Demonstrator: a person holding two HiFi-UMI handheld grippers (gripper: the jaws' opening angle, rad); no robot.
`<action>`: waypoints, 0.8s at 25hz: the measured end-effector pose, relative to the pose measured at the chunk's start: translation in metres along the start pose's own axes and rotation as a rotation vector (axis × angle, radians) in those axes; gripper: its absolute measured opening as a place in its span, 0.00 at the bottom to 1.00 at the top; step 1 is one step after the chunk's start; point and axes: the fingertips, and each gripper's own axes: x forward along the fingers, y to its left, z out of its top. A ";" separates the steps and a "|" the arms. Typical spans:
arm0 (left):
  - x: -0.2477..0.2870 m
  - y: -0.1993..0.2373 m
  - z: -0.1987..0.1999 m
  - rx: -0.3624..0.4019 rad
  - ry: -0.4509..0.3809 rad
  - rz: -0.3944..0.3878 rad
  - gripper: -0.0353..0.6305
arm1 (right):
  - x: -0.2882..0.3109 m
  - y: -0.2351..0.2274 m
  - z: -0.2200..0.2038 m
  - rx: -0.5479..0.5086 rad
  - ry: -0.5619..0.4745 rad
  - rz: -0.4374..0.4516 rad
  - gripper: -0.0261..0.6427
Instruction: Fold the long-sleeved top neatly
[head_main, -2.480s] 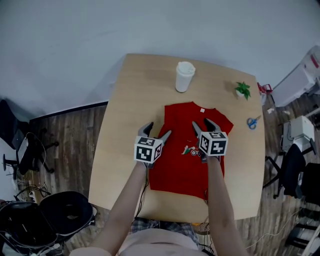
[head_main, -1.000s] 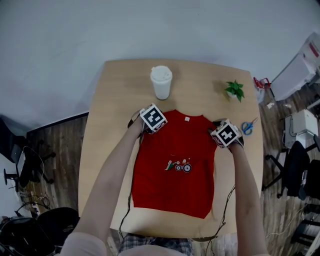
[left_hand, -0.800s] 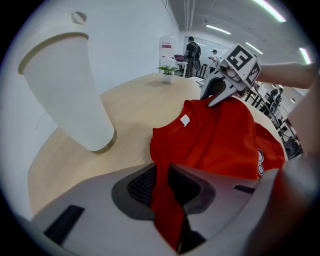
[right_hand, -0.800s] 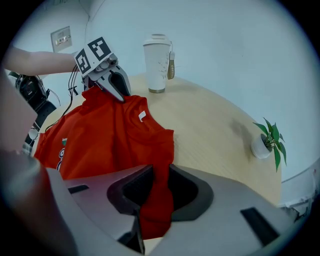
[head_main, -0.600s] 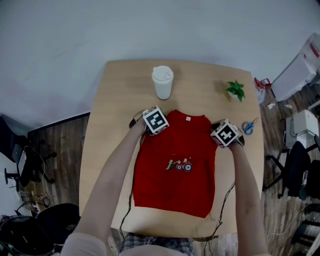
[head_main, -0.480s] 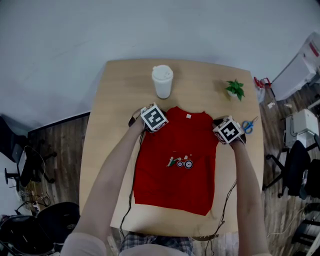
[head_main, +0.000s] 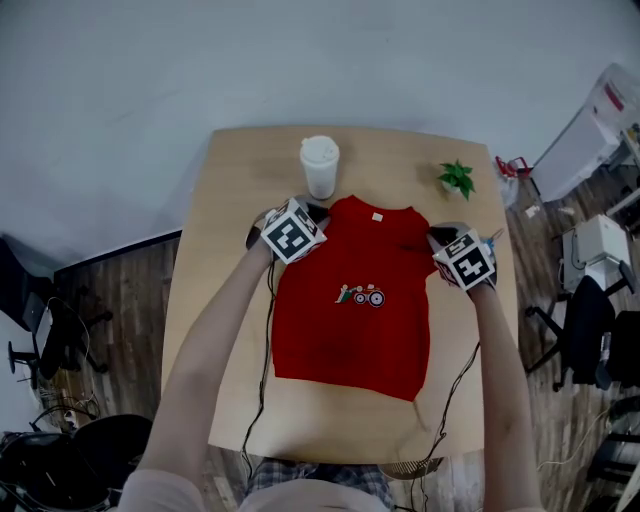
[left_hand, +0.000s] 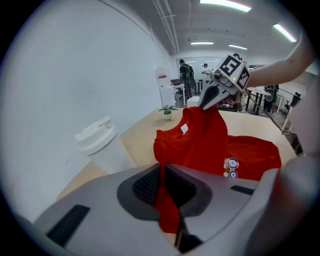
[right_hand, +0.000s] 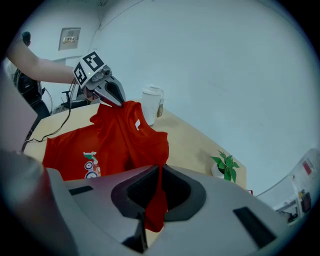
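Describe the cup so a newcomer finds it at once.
Start at the light wooden table; along its far edge, beyond the collar of the red top, stands the cup. It is white with a lid, and taller than the small green plant right of it in the head view.

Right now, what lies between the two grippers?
The collar edge of the red fabric top, with its white neck label, stretches between the left gripper and right gripper, both clamped on it; the head view shows this.

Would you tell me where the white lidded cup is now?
In the head view, the cup stands near the table's far edge, just beyond the left tool.
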 end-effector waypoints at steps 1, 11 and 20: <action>-0.008 -0.005 0.001 0.001 -0.019 -0.003 0.09 | -0.009 0.006 0.001 -0.011 -0.012 0.004 0.09; -0.104 -0.104 -0.017 0.051 -0.114 -0.109 0.09 | -0.103 0.103 -0.018 -0.148 -0.089 0.110 0.09; -0.173 -0.200 -0.050 0.104 -0.176 -0.242 0.10 | -0.165 0.198 -0.048 -0.250 -0.130 0.250 0.09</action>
